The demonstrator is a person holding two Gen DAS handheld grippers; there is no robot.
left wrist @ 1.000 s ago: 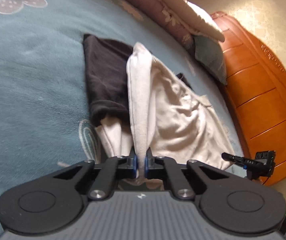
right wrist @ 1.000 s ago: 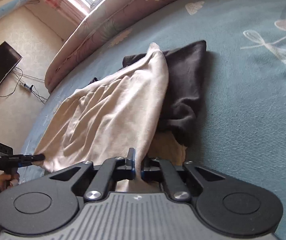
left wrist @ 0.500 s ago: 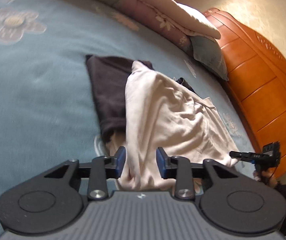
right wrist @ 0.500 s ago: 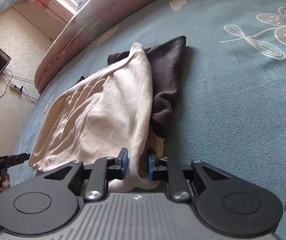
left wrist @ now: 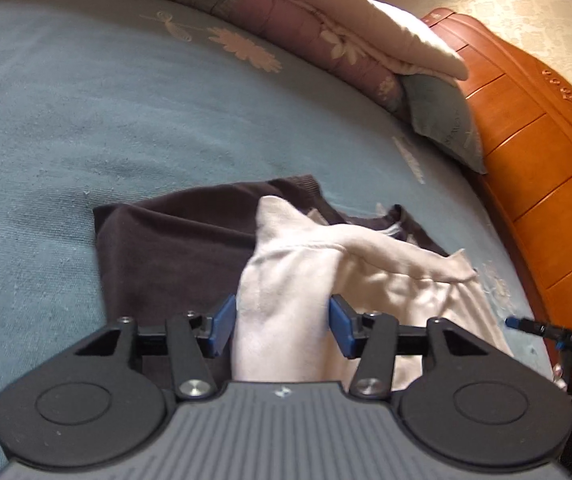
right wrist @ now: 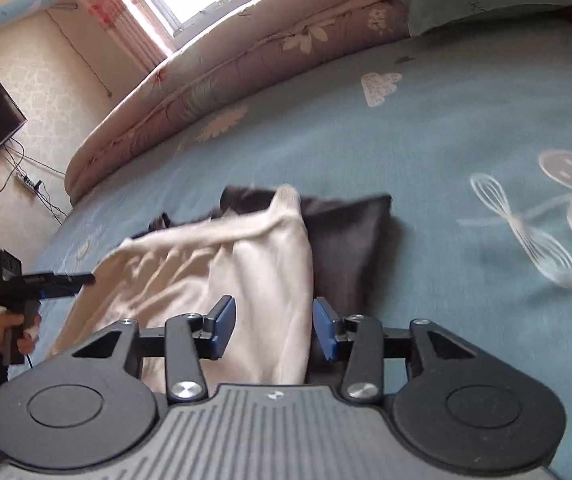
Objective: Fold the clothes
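Cream cloth (left wrist: 286, 300) is lying on the dark garment (left wrist: 173, 256) on the bed (left wrist: 85, 128), stretching straight ahead between both claws, left gripper (left wrist: 281, 326) and right gripper (right wrist: 273, 326), whose jaws are opening, not pinching it.

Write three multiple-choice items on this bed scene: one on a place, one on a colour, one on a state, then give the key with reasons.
1. Where does the cream garment lie?
A. Partly over the dark garment
B. On the pillow
C. On the floor

2. What colour is the bedsheet?
A. Red
B. Blue-green
C. Yellow

3. How does the left claw stand?
A. Clamped shut on the cloth
B. Jaws apart, cream cloth between them
C. Holding the pillow

Key: 1 A, the cream cloth overlaps the dark one in both views. 2 B, the sheet is teal with pale flowers. 3 B, the jaws are opening and the blue pads stand apart either side of the fabric.
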